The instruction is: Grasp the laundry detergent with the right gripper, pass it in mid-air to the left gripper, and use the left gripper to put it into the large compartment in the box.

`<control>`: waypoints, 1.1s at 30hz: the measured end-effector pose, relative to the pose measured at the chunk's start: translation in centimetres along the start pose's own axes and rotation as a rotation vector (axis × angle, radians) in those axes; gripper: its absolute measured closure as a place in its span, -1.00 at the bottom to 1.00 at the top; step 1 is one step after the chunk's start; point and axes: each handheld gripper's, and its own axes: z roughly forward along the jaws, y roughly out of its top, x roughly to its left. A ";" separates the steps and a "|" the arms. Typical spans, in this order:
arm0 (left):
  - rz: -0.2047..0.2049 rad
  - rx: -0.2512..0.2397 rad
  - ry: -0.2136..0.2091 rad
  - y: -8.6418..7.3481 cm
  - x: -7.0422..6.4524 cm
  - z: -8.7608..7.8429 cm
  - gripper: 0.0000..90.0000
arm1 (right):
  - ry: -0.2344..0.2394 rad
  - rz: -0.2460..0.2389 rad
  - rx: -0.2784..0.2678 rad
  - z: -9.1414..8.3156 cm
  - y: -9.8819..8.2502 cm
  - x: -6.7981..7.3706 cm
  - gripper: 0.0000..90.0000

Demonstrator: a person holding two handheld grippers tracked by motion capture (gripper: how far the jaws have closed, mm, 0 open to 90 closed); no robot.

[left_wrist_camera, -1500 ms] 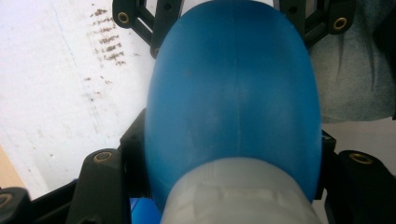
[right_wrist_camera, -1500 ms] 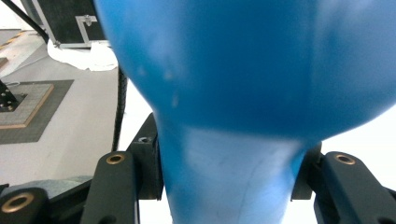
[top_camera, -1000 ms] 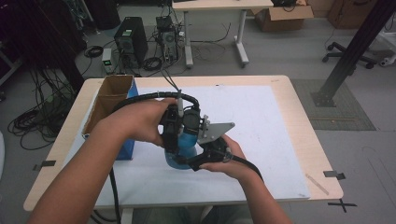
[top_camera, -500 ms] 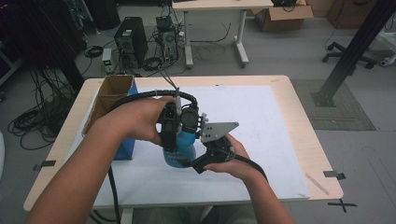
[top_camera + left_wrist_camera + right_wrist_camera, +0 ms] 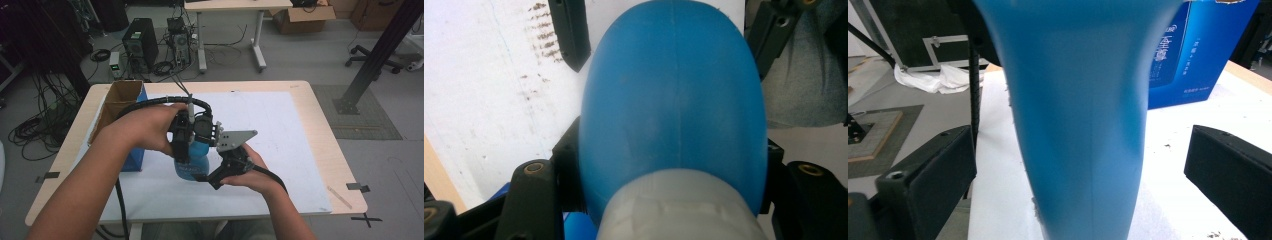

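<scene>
Blue bottle [image 5: 192,161] upright near the desk [image 5: 320,145] front edge, beside the blue box [image 5: 131,131]. Left gripper [image 5: 186,142] clamped on its cap end from above; right gripper [image 5: 216,175] spread wide around its lower body, not touching.

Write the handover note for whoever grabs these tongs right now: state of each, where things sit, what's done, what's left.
Left tongs: at the top of the blue plastic bottle, jaws either side of its neck by the white cap; whether they clamp it cannot be told.
Right tongs: jaws spread wide on both sides of the bottle's body, not touching it, so open.
Bottle: over the white sheet near the table's front, between both tongs. Blue carton stands open at the left edge.
Done: bottle is out on the sheet.
Left: probably close the right tongs on the body, then work the cap with the left.
</scene>
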 end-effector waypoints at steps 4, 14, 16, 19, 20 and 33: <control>-0.011 0.018 0.001 0.0 0.1 -0.1 -0.13 | 0.000 -0.005 -0.001 -0.4 0.0 0.1 -0.99; -0.189 0.038 -0.049 -0.7 1.2 -1.4 -0.14 | -0.059 -0.002 0.030 -4.7 -0.8 -0.3 -1.00; -0.274 0.043 -0.070 -0.9 1.7 -1.7 -0.14 | -0.075 0.001 0.035 -5.5 -1.0 -0.4 -0.99; -0.391 0.043 -0.084 -1.2 2.5 -2.2 -0.14 | -0.097 0.006 0.045 -6.7 -1.2 -0.6 -0.99; -0.437 0.046 -0.082 -1.4 2.8 -2.4 -0.14 | -0.103 0.008 0.048 -7.0 -1.3 -0.6 -1.00; -0.817 0.021 -0.120 -4.6 5.0 -4.8 -0.14 | -0.167 0.008 0.139 -10.6 -1.5 -1.4 -0.99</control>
